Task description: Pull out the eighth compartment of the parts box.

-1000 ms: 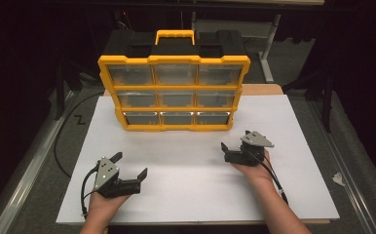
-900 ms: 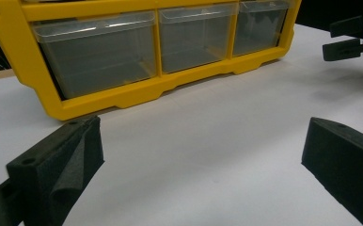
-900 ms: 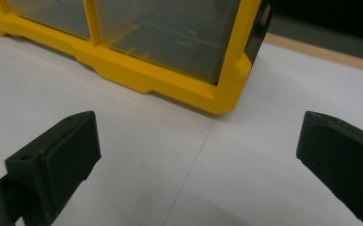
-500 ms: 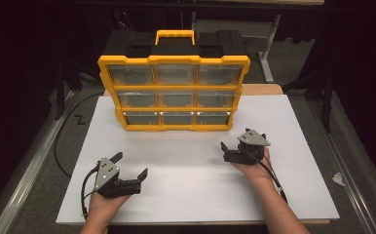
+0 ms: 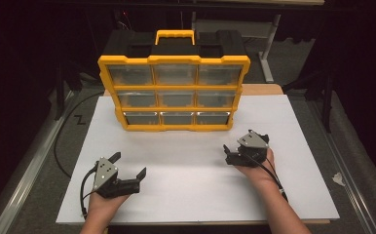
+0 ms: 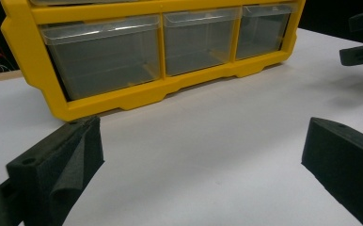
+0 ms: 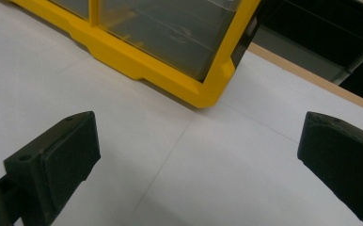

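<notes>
- High view, surroundings: a dark room; a white board (image 5: pixel 186 165) lies flat on the table, matte and smooth, with a wooden edge showing at its far side.
- High view, organizer: a yellow drawer organizer (image 5: pixel 174 90) stands upright at the far middle of the board. It has a black top, a yellow carry handle (image 5: pixel 175 36) and 9 clear plastic drawers in 3 rows of 3, all pushed in.
- High view, tongs: the left gripper (image 5: pixel 127 168) rests near the front left of the board with its jaws spread wide and nothing between them. The right gripper (image 5: pixel 231 151) sits at the right, nearer the organizer, jaws apart and empty. Both are well apart from the organizer.
- Left gripper view: the bottom row (image 6: pixel 170 47) of 3 drawers faces the camera. The drawer fronts are glossy and translucent; the yellow frame (image 6: pixel 137 96) is hard moulded plastic with a stepped foot. The 2 black jaws carry soft foam-like pads, set wide with bare board between them.
- Right gripper view: the organizer's lower right corner (image 7: pixel 217 92) lies ahead, between 2 widely parted jaws that hold nothing.
- Step in hand, judged: approach to the organizer. Bring each gripper in level, line the pads up square with a drawer lip, and close gently, because smooth plastic is likely to slip.
</notes>
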The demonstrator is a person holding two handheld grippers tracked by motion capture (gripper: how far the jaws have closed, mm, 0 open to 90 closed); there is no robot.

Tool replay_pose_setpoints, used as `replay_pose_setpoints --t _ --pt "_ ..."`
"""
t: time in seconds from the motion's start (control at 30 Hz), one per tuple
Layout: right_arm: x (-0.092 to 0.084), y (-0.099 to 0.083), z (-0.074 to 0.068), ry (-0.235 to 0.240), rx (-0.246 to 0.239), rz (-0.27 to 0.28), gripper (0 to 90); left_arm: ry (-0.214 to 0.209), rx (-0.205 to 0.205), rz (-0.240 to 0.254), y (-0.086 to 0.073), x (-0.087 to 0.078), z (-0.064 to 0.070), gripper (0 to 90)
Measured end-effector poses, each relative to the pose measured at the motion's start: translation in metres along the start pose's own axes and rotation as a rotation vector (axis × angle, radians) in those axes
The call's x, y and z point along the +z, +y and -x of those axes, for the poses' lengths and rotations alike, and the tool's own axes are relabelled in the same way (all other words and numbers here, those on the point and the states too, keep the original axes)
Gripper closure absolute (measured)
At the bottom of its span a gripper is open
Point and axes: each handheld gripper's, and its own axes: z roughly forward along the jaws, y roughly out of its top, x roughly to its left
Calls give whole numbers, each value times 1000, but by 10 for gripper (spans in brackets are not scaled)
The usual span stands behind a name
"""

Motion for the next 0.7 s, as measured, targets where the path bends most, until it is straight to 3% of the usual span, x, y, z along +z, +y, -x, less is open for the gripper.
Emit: replay_pose_setpoints --t 0.2,0.23,0.43,0.6,0.7 --pt "0 -4 -2 -23 -74 -46 8 -3 2 4 0 0 -1 3" --pt "1 -6 -4 -31 -105 -61 8 -3 3 5 0 0 -1 3" --pt "2 -10 -10 -36 -162 -96 8 -4 9 5 0 -1 -1 3" --pt "2 -9 -12 -41 -187 -95 8 -4 8 5 0 0 -1 3" --pt "0 -9 -13 -57 -230 -87 8 -3 11 1 0 0 -1 3"
